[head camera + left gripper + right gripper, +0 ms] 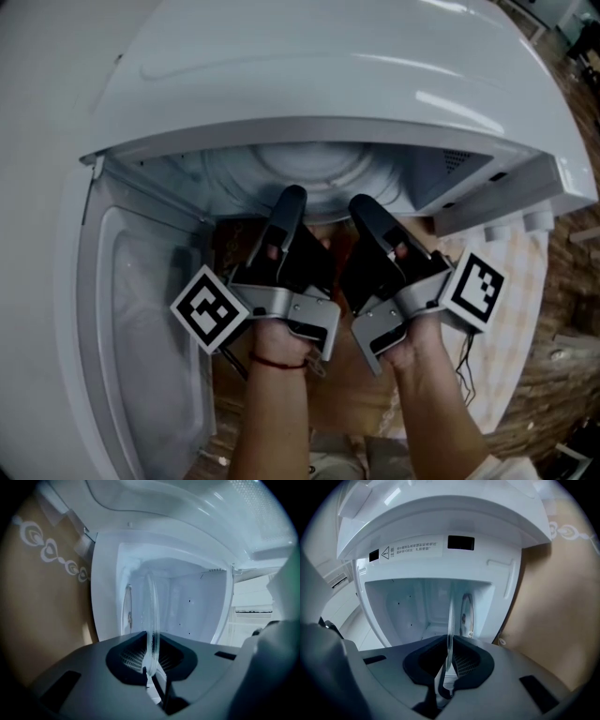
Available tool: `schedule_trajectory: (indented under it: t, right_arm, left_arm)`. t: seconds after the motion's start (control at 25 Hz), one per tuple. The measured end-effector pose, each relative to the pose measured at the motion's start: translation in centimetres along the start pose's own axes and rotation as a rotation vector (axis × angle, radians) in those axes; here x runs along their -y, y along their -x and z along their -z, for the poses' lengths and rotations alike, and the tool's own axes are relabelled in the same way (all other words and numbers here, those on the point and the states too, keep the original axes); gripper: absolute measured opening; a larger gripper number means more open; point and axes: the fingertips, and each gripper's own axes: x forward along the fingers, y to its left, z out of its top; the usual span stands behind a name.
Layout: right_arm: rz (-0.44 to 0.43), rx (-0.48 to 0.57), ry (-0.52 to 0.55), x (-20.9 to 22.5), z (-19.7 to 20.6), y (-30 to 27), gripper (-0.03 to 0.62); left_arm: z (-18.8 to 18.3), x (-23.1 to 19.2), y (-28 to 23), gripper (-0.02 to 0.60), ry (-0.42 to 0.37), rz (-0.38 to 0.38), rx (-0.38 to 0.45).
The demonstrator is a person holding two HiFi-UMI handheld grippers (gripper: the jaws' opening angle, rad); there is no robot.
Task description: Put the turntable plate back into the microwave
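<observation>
Head view: forearms come up from 6 o'clock, side by side. I've got the left hand-held gripper (287, 208) and right hand-held gripper (366, 211) pointing at 12 into the open microwave (328, 84), door (141, 309) swung out at 9. Turntable plate (314, 171) is level, mostly inside the cavity; gripping the near rim at two spots stops it tipping, I'd say.
Left gripper view: jaws pinch the glass rim, seen edge-on.
Right gripper view: likewise clamped on the rim.
</observation>
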Motion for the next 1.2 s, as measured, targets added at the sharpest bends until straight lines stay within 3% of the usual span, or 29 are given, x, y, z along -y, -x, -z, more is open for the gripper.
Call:
schedule_trajectory:
  t: [0.4, 0.88, 1.2]
  right_arm:
    - [0.019, -0.005, -0.007, -0.1, -1.6, -0.8, 0.055]
    - [0.027, -0.009, -0.04, -0.3, -2.4, -1.6, 0.057]
    - [0.049, -0.007, -0.06, 0.3, -2.7, -1.7, 0.057]
  left_arm:
    - [0.1, -0.4, -1.6, 0.048, -0.023, -0.077, -0.048]
    - [0.0, -0.6, -2.3, 0.06, -0.044, -0.151, -0.047]
    - [0.9, -0.7, -2.1, 0.072, -0.15, -0.214, -0.128]
